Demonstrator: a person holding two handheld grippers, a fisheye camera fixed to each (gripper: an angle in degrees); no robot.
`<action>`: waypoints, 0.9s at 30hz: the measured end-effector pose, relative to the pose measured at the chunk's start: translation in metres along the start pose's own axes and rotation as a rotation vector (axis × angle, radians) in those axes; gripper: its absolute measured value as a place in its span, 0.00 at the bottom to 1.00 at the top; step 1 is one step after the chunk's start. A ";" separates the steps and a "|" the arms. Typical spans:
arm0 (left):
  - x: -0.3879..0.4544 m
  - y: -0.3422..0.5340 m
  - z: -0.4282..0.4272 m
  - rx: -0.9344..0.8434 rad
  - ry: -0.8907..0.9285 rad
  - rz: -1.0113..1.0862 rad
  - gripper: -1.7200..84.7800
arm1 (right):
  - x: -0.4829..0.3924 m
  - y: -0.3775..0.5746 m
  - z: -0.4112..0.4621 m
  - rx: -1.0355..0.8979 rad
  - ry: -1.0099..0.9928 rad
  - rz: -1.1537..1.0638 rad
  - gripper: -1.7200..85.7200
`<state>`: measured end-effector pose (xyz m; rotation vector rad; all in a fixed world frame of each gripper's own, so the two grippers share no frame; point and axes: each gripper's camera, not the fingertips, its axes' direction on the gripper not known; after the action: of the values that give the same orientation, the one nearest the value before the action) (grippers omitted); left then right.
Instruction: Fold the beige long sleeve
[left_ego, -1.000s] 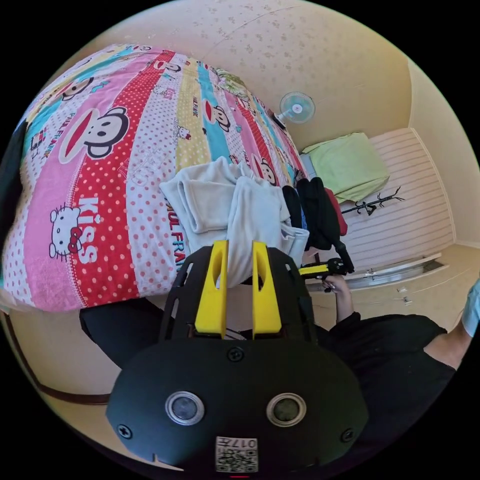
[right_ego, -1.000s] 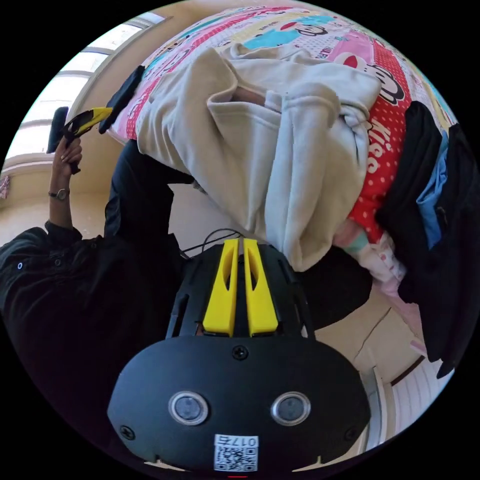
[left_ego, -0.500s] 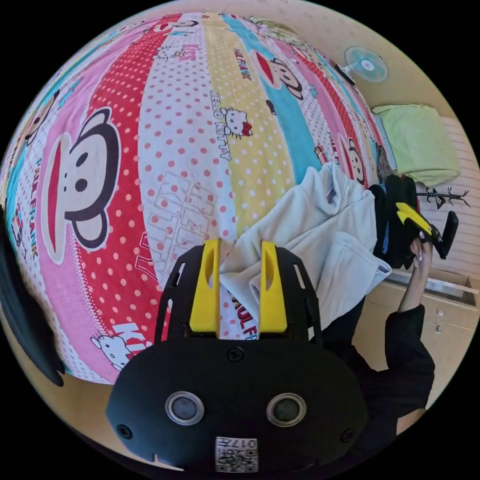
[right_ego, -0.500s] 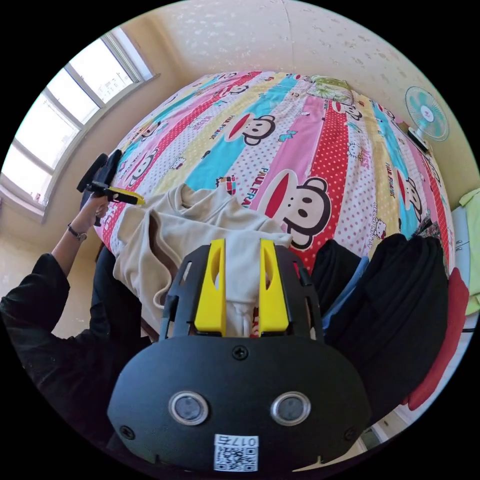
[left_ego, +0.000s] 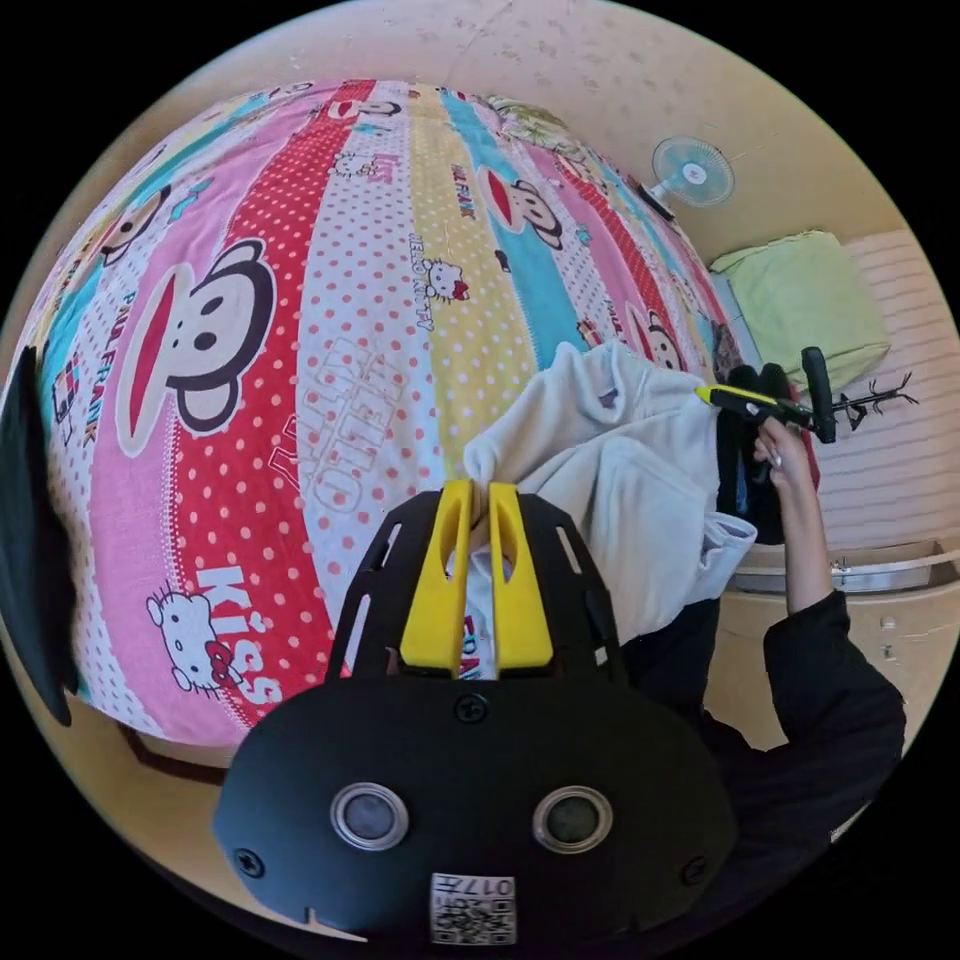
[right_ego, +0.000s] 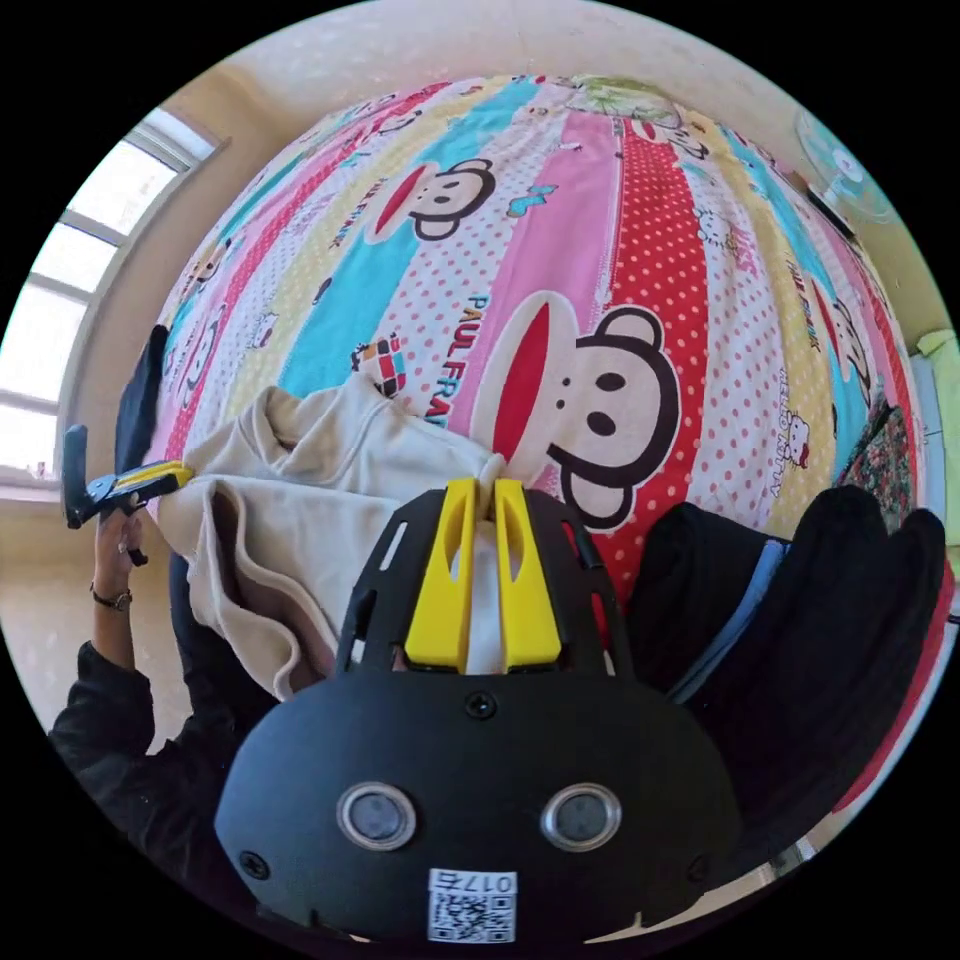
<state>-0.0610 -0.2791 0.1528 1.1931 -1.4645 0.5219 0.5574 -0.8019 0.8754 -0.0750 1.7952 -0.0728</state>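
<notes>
1. A bed (left_ego: 250, 400) takes up most of the room, under a striped, polka-dotted cartoon sheet (right_ego: 640, 250); a fan (left_ego: 692, 172) hangs on the pale wall, and a window (right_ego: 60, 330) lights the other side.
2. Writing on the sheet reads "PAUL FRANK", "HELLO KITTY", "HELLO" and "Kiss", set beside monkey faces and cats with bows.
3. The beige long sleeve (left_ego: 640, 490) lies bunched at the bed's near edge, part of it hanging over the side.
4. The left gripper (left_ego: 479, 505) has its yellow jaws drawn nearly together, pinching a fold of the garment between them.
5. The right gripper (right_ego: 484, 500) is likewise clamped on a fold of the same garment (right_ego: 330, 510), cloth showing between its jaws.
6. In the left gripper view, the right gripper (left_ego: 735, 400) meets the garment's far edge, held in a hand (left_ego: 778, 452).
7. Dark clothes (right_ego: 800, 640) are piled just beside the garment.
</notes>
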 end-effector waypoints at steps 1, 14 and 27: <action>0.005 0.008 -0.008 0.026 0.018 0.004 0.05 | -0.011 0.022 -0.026 0.072 0.001 -0.014 0.06; 0.151 0.239 -0.258 0.766 0.146 0.209 0.03 | -0.152 0.331 -0.331 1.008 0.099 -0.126 0.06; 0.223 0.391 -0.351 1.197 0.230 0.263 0.03 | -0.216 0.456 -0.436 1.381 -0.018 -0.152 0.05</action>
<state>-0.2094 0.0824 0.5685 1.7318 -1.0639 1.8098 0.1758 -0.3245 1.1409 0.7627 1.3831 -1.3637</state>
